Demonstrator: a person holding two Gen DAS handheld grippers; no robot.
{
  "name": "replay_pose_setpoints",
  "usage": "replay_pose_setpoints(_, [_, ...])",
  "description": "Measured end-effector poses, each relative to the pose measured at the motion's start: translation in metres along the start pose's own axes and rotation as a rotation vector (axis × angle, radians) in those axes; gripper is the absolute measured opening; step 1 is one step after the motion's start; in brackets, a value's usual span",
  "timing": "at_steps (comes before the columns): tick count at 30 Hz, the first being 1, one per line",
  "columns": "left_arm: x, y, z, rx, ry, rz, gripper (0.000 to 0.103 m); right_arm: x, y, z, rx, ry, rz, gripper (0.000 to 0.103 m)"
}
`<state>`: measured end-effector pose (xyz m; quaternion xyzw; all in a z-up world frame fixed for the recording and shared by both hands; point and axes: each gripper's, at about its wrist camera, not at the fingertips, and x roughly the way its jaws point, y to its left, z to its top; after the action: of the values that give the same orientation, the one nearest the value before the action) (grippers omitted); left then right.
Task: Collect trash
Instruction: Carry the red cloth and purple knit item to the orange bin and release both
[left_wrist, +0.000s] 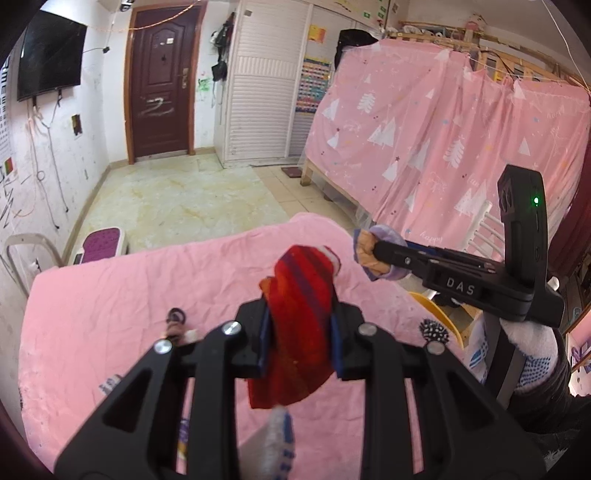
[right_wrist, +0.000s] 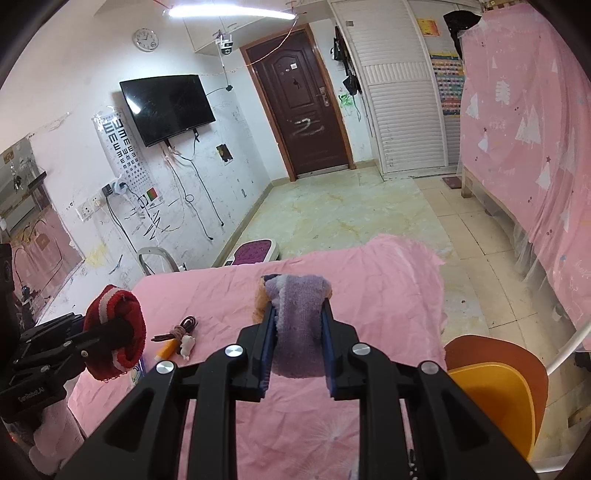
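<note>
1. The left gripper (left_wrist: 301, 338) is nearly closed, its blue pads (left_wrist: 264, 341) pressing both sides of a red sock (left_wrist: 301, 295) with purple stripes. The sock stands up out of the jaws and hangs below them, lifted clear of the pink sheet (left_wrist: 129, 295).
2. In the right wrist view the left gripper (right_wrist: 122, 328) enters from the left edge; the red sock (right_wrist: 118, 325) bunches round its tips, white band at the cuff.
3. The right gripper (right_wrist: 297, 343) is also almost closed — its pads clamp a purple sock (right_wrist: 301, 314) whose top folds over above the fingers. An orange-tan part shows at its left side.
4. Seen from the left wrist, the right gripper (left_wrist: 373, 253) reaches in from the right, the purple sock (left_wrist: 369, 254) wadded at its tip, held above the sheet's far edge. A gloved hand (left_wrist: 532, 354) grips the handle.
5. On the sheet lie a coiled cable (right_wrist: 181, 328), a small orange tube (right_wrist: 166, 349) and a small white thing beside it — too small to tell what.
6. A spotted black-and-white thing (left_wrist: 436, 330) peeks from behind the left gripper's frame, mostly hidden.
7. Both gripper frames cover the near part of the sheet. An orange chair (right_wrist: 495, 387) is cut off at the right, beside the sheet's edge.
</note>
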<state>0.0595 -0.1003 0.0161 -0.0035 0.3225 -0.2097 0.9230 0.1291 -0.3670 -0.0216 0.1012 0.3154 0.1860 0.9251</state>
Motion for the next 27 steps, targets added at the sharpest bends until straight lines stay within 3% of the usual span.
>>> replay_pose_setpoints(27, [0.082,-0.16,0.024,0.188,0.106,-0.13,0.024,-0.092,-0.171,-0.066,0.243,-0.079,-0.155,0.013])
